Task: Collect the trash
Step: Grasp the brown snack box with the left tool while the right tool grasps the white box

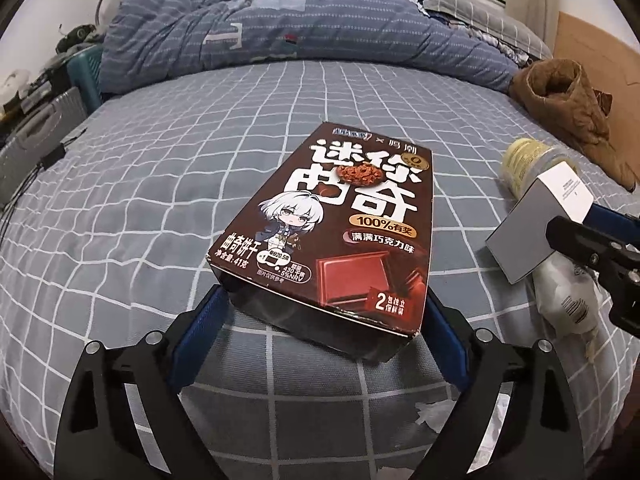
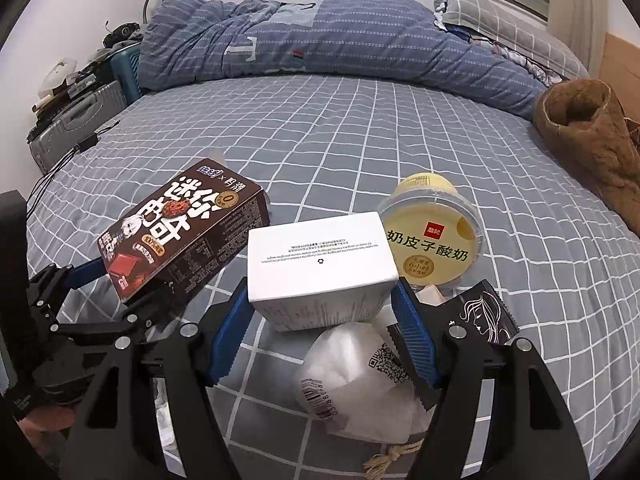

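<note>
My left gripper (image 1: 320,300) is shut on a brown cookie box (image 1: 336,232) and holds it above the checked bed sheet (image 1: 140,200); the box also shows in the right wrist view (image 2: 180,236). My right gripper (image 2: 320,312) is shut on a white carton (image 2: 320,260), which also shows in the left wrist view (image 1: 540,216). A yellow yogurt cup (image 2: 434,236) lies on its side behind the carton. A white crumpled bag (image 2: 360,384) and a black sachet (image 2: 484,312) lie under my right gripper.
A rolled blue quilt (image 2: 320,48) lies across the far side of the bed. A brown garment (image 2: 592,136) sits at the right. A grey suitcase (image 2: 76,124) and a cable (image 2: 64,160) are at the left edge. White paper scraps (image 1: 436,416) lie near me.
</note>
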A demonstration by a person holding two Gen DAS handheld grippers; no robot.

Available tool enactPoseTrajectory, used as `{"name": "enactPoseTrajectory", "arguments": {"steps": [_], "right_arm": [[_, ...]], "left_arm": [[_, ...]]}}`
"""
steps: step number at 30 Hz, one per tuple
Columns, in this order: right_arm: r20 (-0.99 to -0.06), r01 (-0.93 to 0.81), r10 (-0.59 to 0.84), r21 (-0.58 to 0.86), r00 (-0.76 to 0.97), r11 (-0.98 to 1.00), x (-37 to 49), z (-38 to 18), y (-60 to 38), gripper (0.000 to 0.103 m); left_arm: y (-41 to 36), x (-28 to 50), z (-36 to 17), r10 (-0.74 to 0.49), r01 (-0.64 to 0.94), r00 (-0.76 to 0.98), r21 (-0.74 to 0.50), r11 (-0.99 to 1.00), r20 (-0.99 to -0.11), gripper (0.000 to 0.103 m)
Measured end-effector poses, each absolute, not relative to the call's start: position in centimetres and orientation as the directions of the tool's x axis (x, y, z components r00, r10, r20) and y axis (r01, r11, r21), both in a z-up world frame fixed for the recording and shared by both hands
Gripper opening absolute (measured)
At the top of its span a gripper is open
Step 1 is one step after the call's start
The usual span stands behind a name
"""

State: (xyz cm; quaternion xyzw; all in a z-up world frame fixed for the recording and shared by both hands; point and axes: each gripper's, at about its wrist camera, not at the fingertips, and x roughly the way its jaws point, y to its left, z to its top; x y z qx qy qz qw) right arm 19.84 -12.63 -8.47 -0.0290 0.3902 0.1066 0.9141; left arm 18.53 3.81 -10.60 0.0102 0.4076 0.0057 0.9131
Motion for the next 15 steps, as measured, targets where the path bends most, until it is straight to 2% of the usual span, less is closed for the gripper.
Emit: {"name": "enactPoseTrajectory", "arguments": {"steps": [15], "right_arm": [[-0.7,-0.225,0.155,-0.008,0.698,0.974,17.8,-6.6,-12.4,0.067]], "left_arm": [[4.4,16.5,-8.0,0.01,-0.013,0.692,0.002,1.0,-0.721,0.09]]}}
